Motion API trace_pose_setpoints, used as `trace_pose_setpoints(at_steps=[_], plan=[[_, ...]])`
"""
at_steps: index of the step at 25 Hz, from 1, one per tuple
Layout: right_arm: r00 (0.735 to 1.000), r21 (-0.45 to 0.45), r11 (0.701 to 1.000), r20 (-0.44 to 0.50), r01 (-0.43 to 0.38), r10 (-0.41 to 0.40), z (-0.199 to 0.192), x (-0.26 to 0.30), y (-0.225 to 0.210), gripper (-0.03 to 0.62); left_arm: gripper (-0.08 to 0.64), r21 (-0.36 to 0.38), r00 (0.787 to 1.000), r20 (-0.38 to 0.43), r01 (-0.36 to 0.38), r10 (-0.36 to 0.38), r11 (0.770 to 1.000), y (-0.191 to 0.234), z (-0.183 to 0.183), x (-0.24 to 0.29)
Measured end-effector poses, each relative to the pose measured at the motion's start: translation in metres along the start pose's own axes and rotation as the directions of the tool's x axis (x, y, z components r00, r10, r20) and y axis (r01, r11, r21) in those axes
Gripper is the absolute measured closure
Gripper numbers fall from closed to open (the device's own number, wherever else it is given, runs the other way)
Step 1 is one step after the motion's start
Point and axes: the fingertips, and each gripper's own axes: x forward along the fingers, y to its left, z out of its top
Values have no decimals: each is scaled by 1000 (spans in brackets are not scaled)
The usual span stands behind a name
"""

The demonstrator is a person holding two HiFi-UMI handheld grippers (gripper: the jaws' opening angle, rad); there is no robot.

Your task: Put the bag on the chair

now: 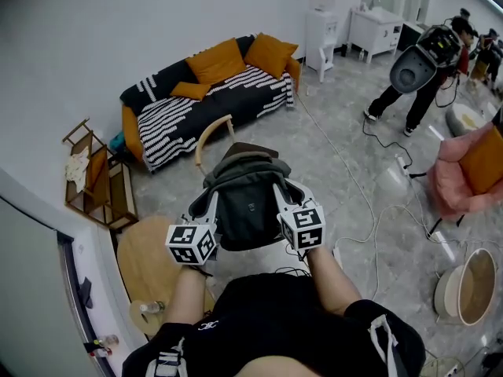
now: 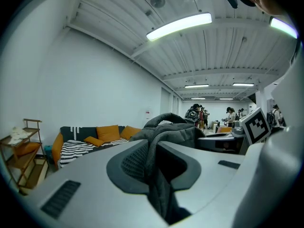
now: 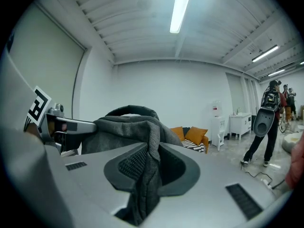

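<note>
Both forearms point(image 1: 324, 277) reach forward side by side, nearly level. The left gripper point(image 2: 153, 163) and right gripper point(image 3: 151, 167) each have jaws clamped on a fold of the grey bag point(image 1: 247, 203), held aloft just before the wooden chair point(image 1: 206, 138).

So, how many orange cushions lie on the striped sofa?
3. Two large cushions lean side by side at the sofa back; a smaller cushion lies before the left one. None seems hidden.

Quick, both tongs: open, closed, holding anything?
Left tongs: closed on the bag, gripping its grey fabric.
Right tongs: closed on the same bag.
</note>
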Motion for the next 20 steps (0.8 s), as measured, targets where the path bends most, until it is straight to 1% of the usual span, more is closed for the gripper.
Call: trace_pose_setpoints(at_steps=[4, 7, 12, 16, 20], plan=[[1000, 11, 1000, 2, -3, 3, -5, -15, -27, 506, 494, -4, 1000, 0, -3, 3, 1000, -27, -2, 15], [1000, 28, 1000, 8, 10, -11, -7, -24, -40, 506, 495, -2, 1000, -16, 17, -17, 1000, -41, -5, 22], [1000, 31, 999, 16, 27, -27, -11, -37, -54, 506, 495, -14, 998, -30, 46, -46, 999, -55, -11, 31], [998, 59, 997, 14, 56, -56, -22, -38, -72, 506, 495, -7, 996, -46, 73, -73, 997, -66, -19, 45], [998, 67, 996, 7, 61, -62, -23, -35, -78, 506, 495, -17, 995, -57, 77, -77, 997, -66, -23, 56]])
